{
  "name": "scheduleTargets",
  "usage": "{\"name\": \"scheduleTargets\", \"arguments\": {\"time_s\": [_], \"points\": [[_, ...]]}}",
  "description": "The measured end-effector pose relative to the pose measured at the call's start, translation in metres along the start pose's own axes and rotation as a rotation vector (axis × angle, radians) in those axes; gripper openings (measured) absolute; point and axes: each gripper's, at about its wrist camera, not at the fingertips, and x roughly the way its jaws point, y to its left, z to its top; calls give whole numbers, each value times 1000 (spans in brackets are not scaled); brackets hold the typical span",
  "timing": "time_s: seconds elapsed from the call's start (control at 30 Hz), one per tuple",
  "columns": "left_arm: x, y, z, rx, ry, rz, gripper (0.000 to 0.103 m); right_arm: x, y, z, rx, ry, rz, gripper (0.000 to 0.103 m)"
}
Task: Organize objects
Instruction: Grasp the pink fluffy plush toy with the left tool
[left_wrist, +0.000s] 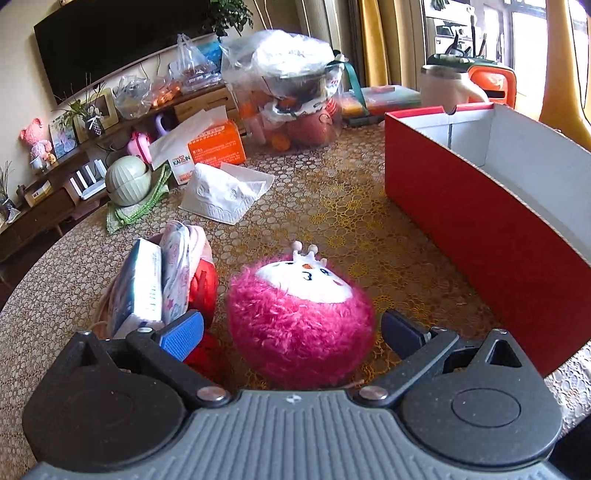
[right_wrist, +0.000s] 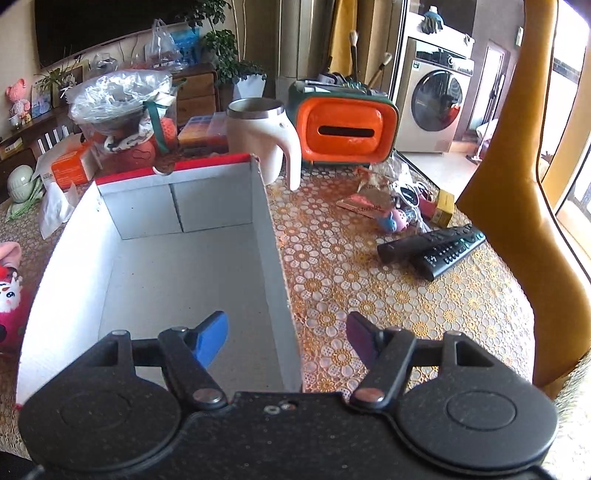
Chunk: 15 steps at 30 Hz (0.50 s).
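Left gripper (left_wrist: 291, 328) is spread wide around the fuzzy pink round plush toy (left_wrist: 301, 319), right gripper (right_wrist: 288, 338) gapes over the red cardboard box (right_wrist: 177, 258), so that squishy fur could easily slip or roll once the 2 fingers squeeze.

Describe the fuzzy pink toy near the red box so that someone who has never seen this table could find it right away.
Start at the big red box with white inside walls on the lace-patterned table. To the box's left, between the open fingers of the left gripper, sits the round plush toy. Unlike the flat packets beside it, it is a shaggy magenta ball with a white face and a tiny crown.
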Motion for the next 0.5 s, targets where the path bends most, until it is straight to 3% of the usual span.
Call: {"name": "scheduleTargets", "arguments": {"time_s": [0.07,0.17,0.27,0.4,0.5], "points": [[7,-1,0,2,4,9,103,5,-2,0,0,10,-4,67],[15,-3,0,7,12,14,103,10,-3,0,-5,35,-1,49],[19,-3,-1,11,13,17,102,14,-2,-2,-4,51,1,45],[21,-4,-2,20,2,11,102,15,1,-6,-9,65,7,31],[21,-3,-1,25,-10,-8,93,15,2,-9,3,74,10,25]]}}
